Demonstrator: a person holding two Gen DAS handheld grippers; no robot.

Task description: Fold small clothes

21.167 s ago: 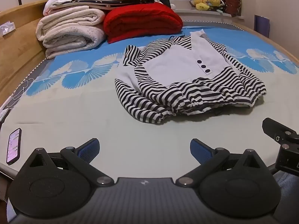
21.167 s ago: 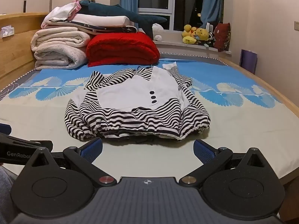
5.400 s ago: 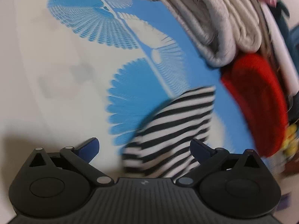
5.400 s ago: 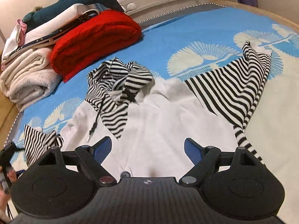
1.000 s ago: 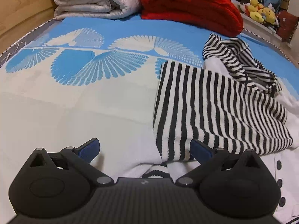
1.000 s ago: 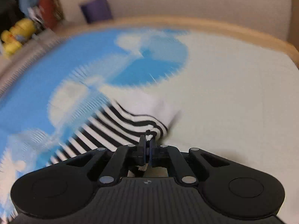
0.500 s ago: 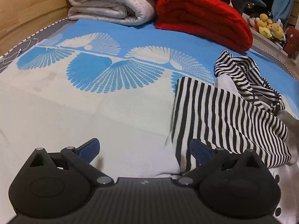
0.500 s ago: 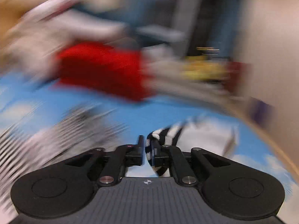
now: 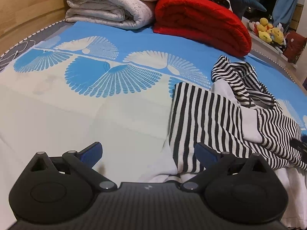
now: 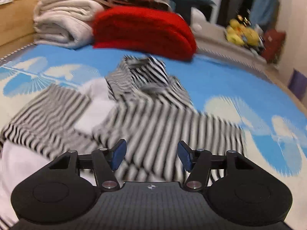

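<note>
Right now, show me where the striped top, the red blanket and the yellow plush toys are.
striped top (image 9: 207, 118), left wrist view, on the folded-over striped sleeve panel.
red blanket (image 9: 199, 21), left wrist view, on its rounded top.
yellow plush toys (image 9: 268, 31), left wrist view, on the middle toy.

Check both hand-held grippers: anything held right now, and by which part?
Nothing is held. The left hand-held gripper is open above the bedspread. The right hand-held gripper has just been opening; its pads stand clear above the striped top.
</note>
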